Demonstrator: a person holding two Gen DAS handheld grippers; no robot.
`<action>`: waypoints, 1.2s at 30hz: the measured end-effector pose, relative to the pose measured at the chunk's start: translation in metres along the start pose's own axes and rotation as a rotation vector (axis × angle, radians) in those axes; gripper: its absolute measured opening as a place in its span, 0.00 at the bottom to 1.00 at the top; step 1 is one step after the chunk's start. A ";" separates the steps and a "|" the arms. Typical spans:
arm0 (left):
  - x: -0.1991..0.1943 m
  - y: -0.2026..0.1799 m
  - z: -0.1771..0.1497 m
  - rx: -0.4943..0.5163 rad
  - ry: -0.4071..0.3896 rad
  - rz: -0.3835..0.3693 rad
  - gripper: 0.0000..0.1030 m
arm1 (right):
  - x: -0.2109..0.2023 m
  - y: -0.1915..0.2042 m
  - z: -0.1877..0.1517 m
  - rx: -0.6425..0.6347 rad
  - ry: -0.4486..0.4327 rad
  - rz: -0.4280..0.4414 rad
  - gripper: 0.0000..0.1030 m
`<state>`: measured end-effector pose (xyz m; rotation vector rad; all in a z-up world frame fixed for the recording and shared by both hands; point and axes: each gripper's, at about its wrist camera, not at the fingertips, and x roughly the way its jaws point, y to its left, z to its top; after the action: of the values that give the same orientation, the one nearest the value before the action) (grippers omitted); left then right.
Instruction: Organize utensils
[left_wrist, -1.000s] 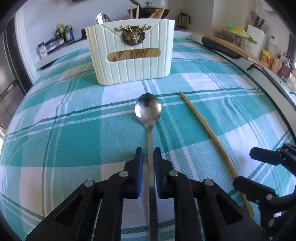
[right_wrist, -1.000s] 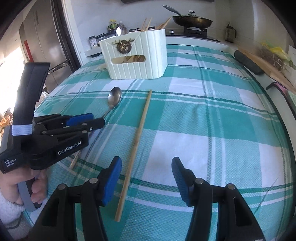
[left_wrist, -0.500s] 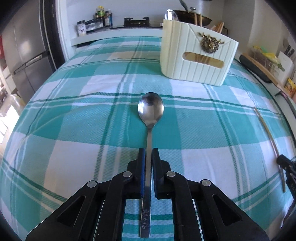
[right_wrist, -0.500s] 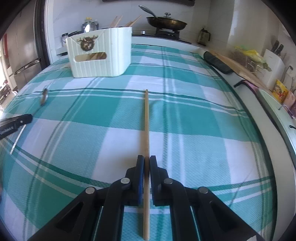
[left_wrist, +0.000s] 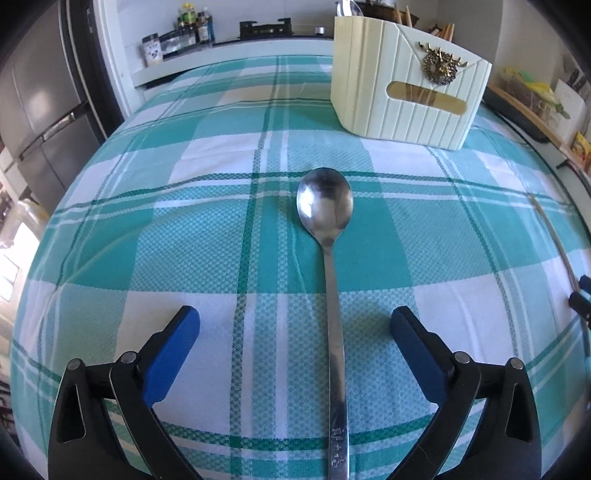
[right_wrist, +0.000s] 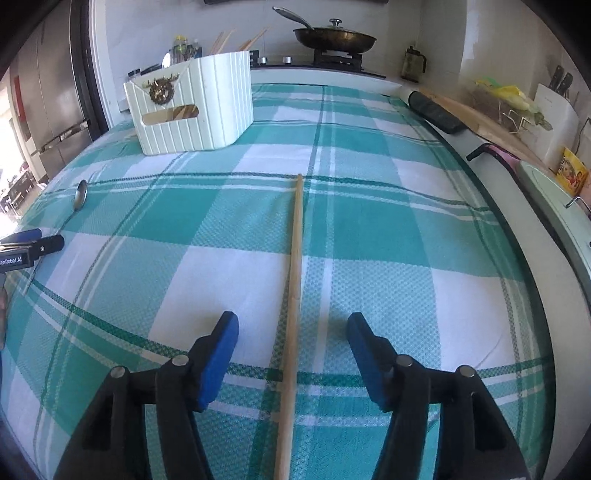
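Observation:
A steel spoon (left_wrist: 325, 206) lies flat on the checked tablecloth, bowl pointing away, handle running back between the wide jaws of my left gripper (left_wrist: 293, 328). That gripper is opening and its blue pads (left_wrist: 173, 350) do not touch the handle. A wooden chopstick (right_wrist: 295, 266) lies lengthwise between the fingers of my right gripper (right_wrist: 293, 330), whose jaws are also opening and clear of it. The cream utensil holder (left_wrist: 406, 92) with a gold stag badge stands at the far side, holding chopsticks and a spoon. In the right wrist view the holder (right_wrist: 195, 110) is far left, the spoon (right_wrist: 79, 194) left.
The teal and white cloth (right_wrist: 388, 221) covers the whole table. A counter behind holds a frying pan (right_wrist: 334, 37) on a hob, jars (left_wrist: 184, 22), a knife block (right_wrist: 554, 107) and a dish rack. A fridge (left_wrist: 40, 103) stands left. My left gripper's tip (right_wrist: 33, 243) shows at the left edge.
Both grippers were shut, the left on the spoon handle and the right on the chopstick, half a second ago. Both have let go; spoon and chopstick rest on the cloth.

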<state>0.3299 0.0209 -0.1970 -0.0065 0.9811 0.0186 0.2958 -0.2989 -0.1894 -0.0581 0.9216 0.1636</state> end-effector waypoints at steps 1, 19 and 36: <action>0.001 0.000 0.001 0.004 0.001 -0.002 1.00 | 0.001 -0.001 0.000 -0.001 -0.005 0.005 0.67; -0.003 0.001 0.003 0.063 0.027 -0.054 0.99 | 0.007 -0.006 0.006 -0.010 0.018 0.018 0.74; 0.031 -0.015 0.061 0.040 0.070 -0.023 0.64 | 0.061 -0.005 0.090 -0.077 0.228 0.085 0.36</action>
<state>0.3975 0.0072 -0.1888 0.0189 1.0509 -0.0227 0.4036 -0.2855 -0.1842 -0.1105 1.1456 0.2756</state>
